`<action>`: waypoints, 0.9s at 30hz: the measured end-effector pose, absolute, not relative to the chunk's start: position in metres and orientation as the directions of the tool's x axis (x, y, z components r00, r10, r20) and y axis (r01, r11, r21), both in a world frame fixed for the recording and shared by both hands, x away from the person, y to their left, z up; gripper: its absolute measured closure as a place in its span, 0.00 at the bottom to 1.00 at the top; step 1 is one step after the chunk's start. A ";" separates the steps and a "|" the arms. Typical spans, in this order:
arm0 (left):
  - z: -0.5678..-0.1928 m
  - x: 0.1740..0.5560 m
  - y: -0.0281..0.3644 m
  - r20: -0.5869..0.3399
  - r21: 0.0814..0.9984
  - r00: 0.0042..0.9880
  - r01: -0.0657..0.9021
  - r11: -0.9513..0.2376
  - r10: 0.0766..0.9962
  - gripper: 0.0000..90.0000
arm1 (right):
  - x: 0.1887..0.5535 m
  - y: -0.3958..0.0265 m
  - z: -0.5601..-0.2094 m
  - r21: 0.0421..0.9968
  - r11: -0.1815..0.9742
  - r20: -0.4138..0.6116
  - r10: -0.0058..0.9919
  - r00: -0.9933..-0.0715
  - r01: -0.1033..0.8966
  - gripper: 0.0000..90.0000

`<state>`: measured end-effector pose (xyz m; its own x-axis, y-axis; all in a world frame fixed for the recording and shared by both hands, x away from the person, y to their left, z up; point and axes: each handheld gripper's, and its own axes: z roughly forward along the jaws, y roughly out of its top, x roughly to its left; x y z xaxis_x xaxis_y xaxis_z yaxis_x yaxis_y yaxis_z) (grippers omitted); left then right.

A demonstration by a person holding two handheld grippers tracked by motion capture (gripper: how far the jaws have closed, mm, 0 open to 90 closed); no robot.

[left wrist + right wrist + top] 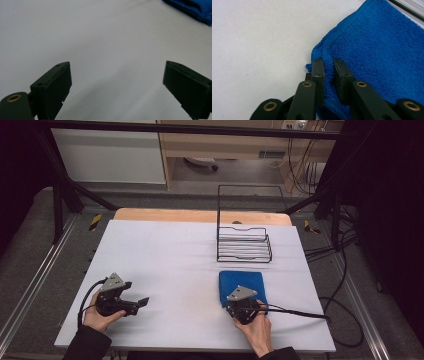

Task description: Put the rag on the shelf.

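Note:
A folded blue cloth (242, 281) lies on the white table (165, 255), right of centre near the front edge. My right gripper (233, 304) is at the cloth's near left corner. In the right gripper view its jaws (328, 63) pinch a raised fold of the blue cloth (382, 50) at that corner, shut on it. My left gripper (136, 293) is held at the front left, well apart from the cloth. Its jaws (117, 67) stand wide open over bare table, and an edge of the blue cloth (195, 7) shows far off at the top right.
A black wire rack (244, 245) stands on the table just behind the cloth. A wooden strip (200, 215) runs along the table's far edge. Cables (345, 315) lie on the floor to the right.

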<state>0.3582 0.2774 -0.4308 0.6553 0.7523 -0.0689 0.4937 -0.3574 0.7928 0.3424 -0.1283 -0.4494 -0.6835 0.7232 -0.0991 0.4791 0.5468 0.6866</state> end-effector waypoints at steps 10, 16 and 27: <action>-0.431 0.359 0.277 -0.072 0.796 0.651 0.494 -0.350 0.756 0.10 | 0.345 -0.133 -0.438 0.715 0.490 -0.003 0.716 -0.698 0.499 0.94; -0.431 0.359 0.278 -0.072 0.795 0.650 0.495 -0.350 0.756 0.10 | 0.342 -0.132 -0.428 0.752 0.435 0.070 0.694 -0.716 0.495 0.94; -0.431 0.359 0.278 -0.070 0.791 0.652 0.497 -0.356 0.755 0.10 | 0.329 -0.094 -0.430 0.774 0.410 0.176 0.592 -0.786 0.482 0.94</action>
<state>0.3594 0.2776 -0.4314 0.6521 0.7549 -0.0700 0.4970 -0.3559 0.7915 0.3293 -0.0945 -0.4295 -0.7864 0.5921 0.1763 0.4822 0.4098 0.7743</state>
